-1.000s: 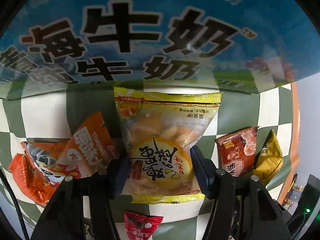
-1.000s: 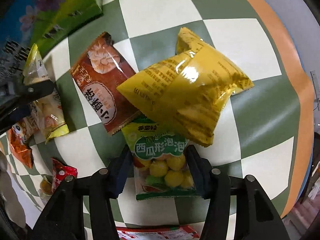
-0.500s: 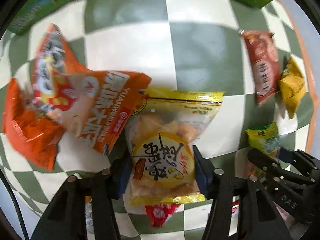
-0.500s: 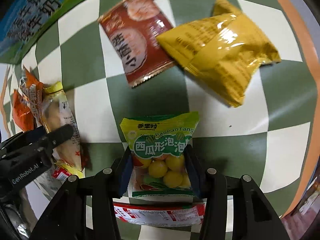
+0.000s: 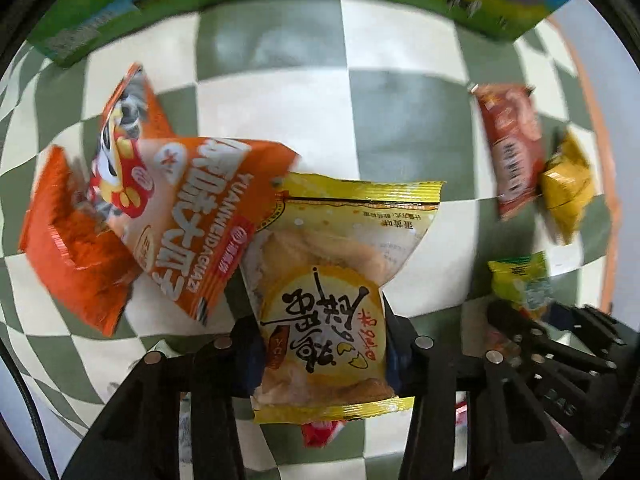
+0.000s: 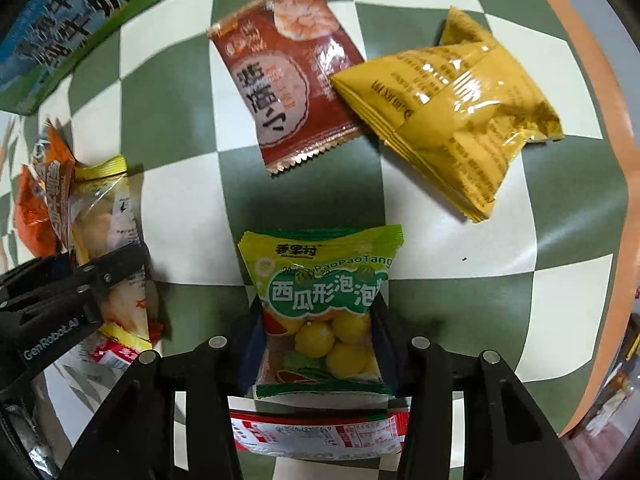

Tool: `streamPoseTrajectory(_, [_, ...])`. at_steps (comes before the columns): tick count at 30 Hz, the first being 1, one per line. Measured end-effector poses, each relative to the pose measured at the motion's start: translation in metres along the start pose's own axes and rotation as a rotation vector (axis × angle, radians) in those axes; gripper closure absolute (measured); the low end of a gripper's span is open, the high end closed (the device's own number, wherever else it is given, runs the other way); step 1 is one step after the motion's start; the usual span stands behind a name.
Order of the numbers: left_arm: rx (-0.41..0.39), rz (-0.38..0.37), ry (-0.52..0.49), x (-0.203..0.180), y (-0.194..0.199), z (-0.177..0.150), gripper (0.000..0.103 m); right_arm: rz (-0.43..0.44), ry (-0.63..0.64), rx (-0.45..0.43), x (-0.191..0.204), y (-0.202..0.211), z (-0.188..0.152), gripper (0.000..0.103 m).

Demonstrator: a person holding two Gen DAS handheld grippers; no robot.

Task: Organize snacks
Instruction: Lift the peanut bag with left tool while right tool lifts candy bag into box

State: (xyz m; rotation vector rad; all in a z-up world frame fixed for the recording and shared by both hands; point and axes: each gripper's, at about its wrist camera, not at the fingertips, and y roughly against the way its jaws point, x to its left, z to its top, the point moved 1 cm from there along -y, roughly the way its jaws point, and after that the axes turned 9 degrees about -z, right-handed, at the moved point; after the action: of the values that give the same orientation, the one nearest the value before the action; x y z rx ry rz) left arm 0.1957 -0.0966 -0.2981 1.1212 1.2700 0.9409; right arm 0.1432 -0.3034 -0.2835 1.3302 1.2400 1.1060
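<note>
My left gripper (image 5: 322,354) is shut on a yellow egg-pastry packet (image 5: 332,288) and holds it over the checkered cloth, its top edge next to an orange snack bag (image 5: 192,216). My right gripper (image 6: 316,350) is shut on a green watermelon gum packet (image 6: 320,304), held above the cloth. The left gripper with its yellow packet (image 6: 106,216) shows at the left of the right wrist view. The right gripper and the green packet (image 5: 520,284) show at the right of the left wrist view.
A brown-red packet (image 6: 284,76) and a yellow bag (image 6: 452,108) lie together on the cloth, also in the left wrist view (image 5: 512,148). A blue-green milk carton (image 6: 52,28) stands at the back. A red-white packet (image 6: 320,432) lies under the right gripper. The orange table edge (image 6: 592,60) runs along the right.
Both grippers have pulled back from the milk carton and the pile, each still holding its packet. The left packet now sits beside the orange bags. The right packet is clear of the yellow bag.
</note>
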Motion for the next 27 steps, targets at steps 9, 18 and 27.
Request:
streamPoseTrajectory(9, [-0.175, -0.107, 0.018, -0.007, 0.106, 0.002, 0.060, 0.150, -0.013, -0.066, -0.015, 0.067, 0.010, 0.054])
streamPoseTrajectory(18, [-0.384, -0.148, 0.011, 0.021, 0.228, 0.075, 0.060, 0.332, 0.020, -0.310, -0.003, 0.202, 0.076, 0.054])
streamPoseTrajectory(27, [-0.234, -0.080, 0.133, 0.082, 0.205, 0.200, 0.060, 0.331, 0.105, -0.417, 0.083, 0.239, 0.179, 0.054])
